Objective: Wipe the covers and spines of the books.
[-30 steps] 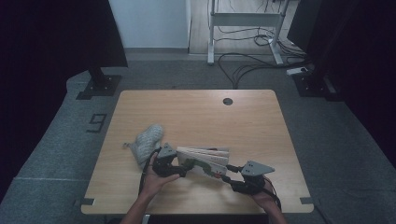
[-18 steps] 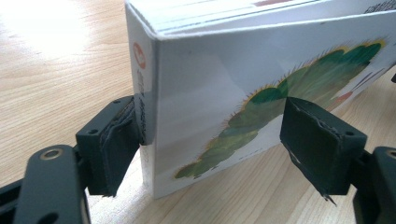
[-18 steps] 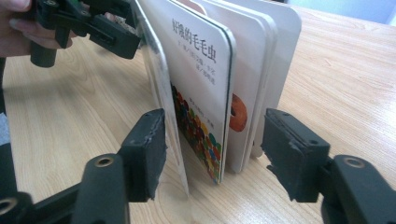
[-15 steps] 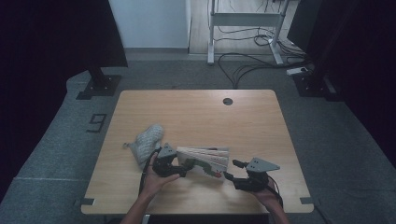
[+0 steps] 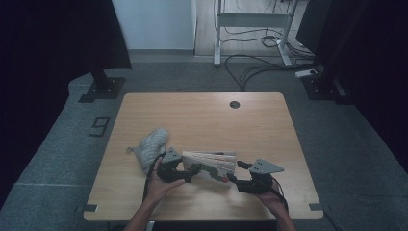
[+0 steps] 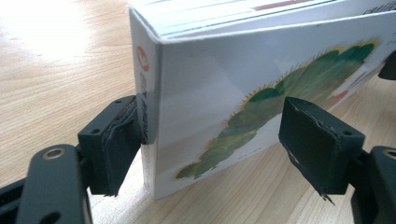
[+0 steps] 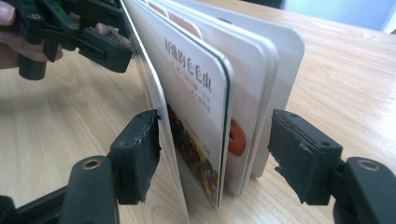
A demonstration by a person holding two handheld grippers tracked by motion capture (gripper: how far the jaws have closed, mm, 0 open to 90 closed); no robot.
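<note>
Place: a lab or recording studio, not a home.
Counter: one plain wooden counter (image 5: 202, 115) with a round cable hole (image 5: 234, 104), standing alone on grey carpet tiles (image 5: 57, 144).
Backdrop: black curtains (image 5: 53, 38) hang on both sides, well beyond the tongs.
Stands: a dark equipment stand with a flat metal foot (image 5: 102, 89) sits on the floor beyond the counter's far left corner.
Cabling: loose cables (image 5: 255, 67) trail across the floor under a white metal frame (image 5: 250, 29), far ahead of the tongs.
Marking: a number 9 (image 5: 99, 127) is marked on the floor left of the counter.
</note>
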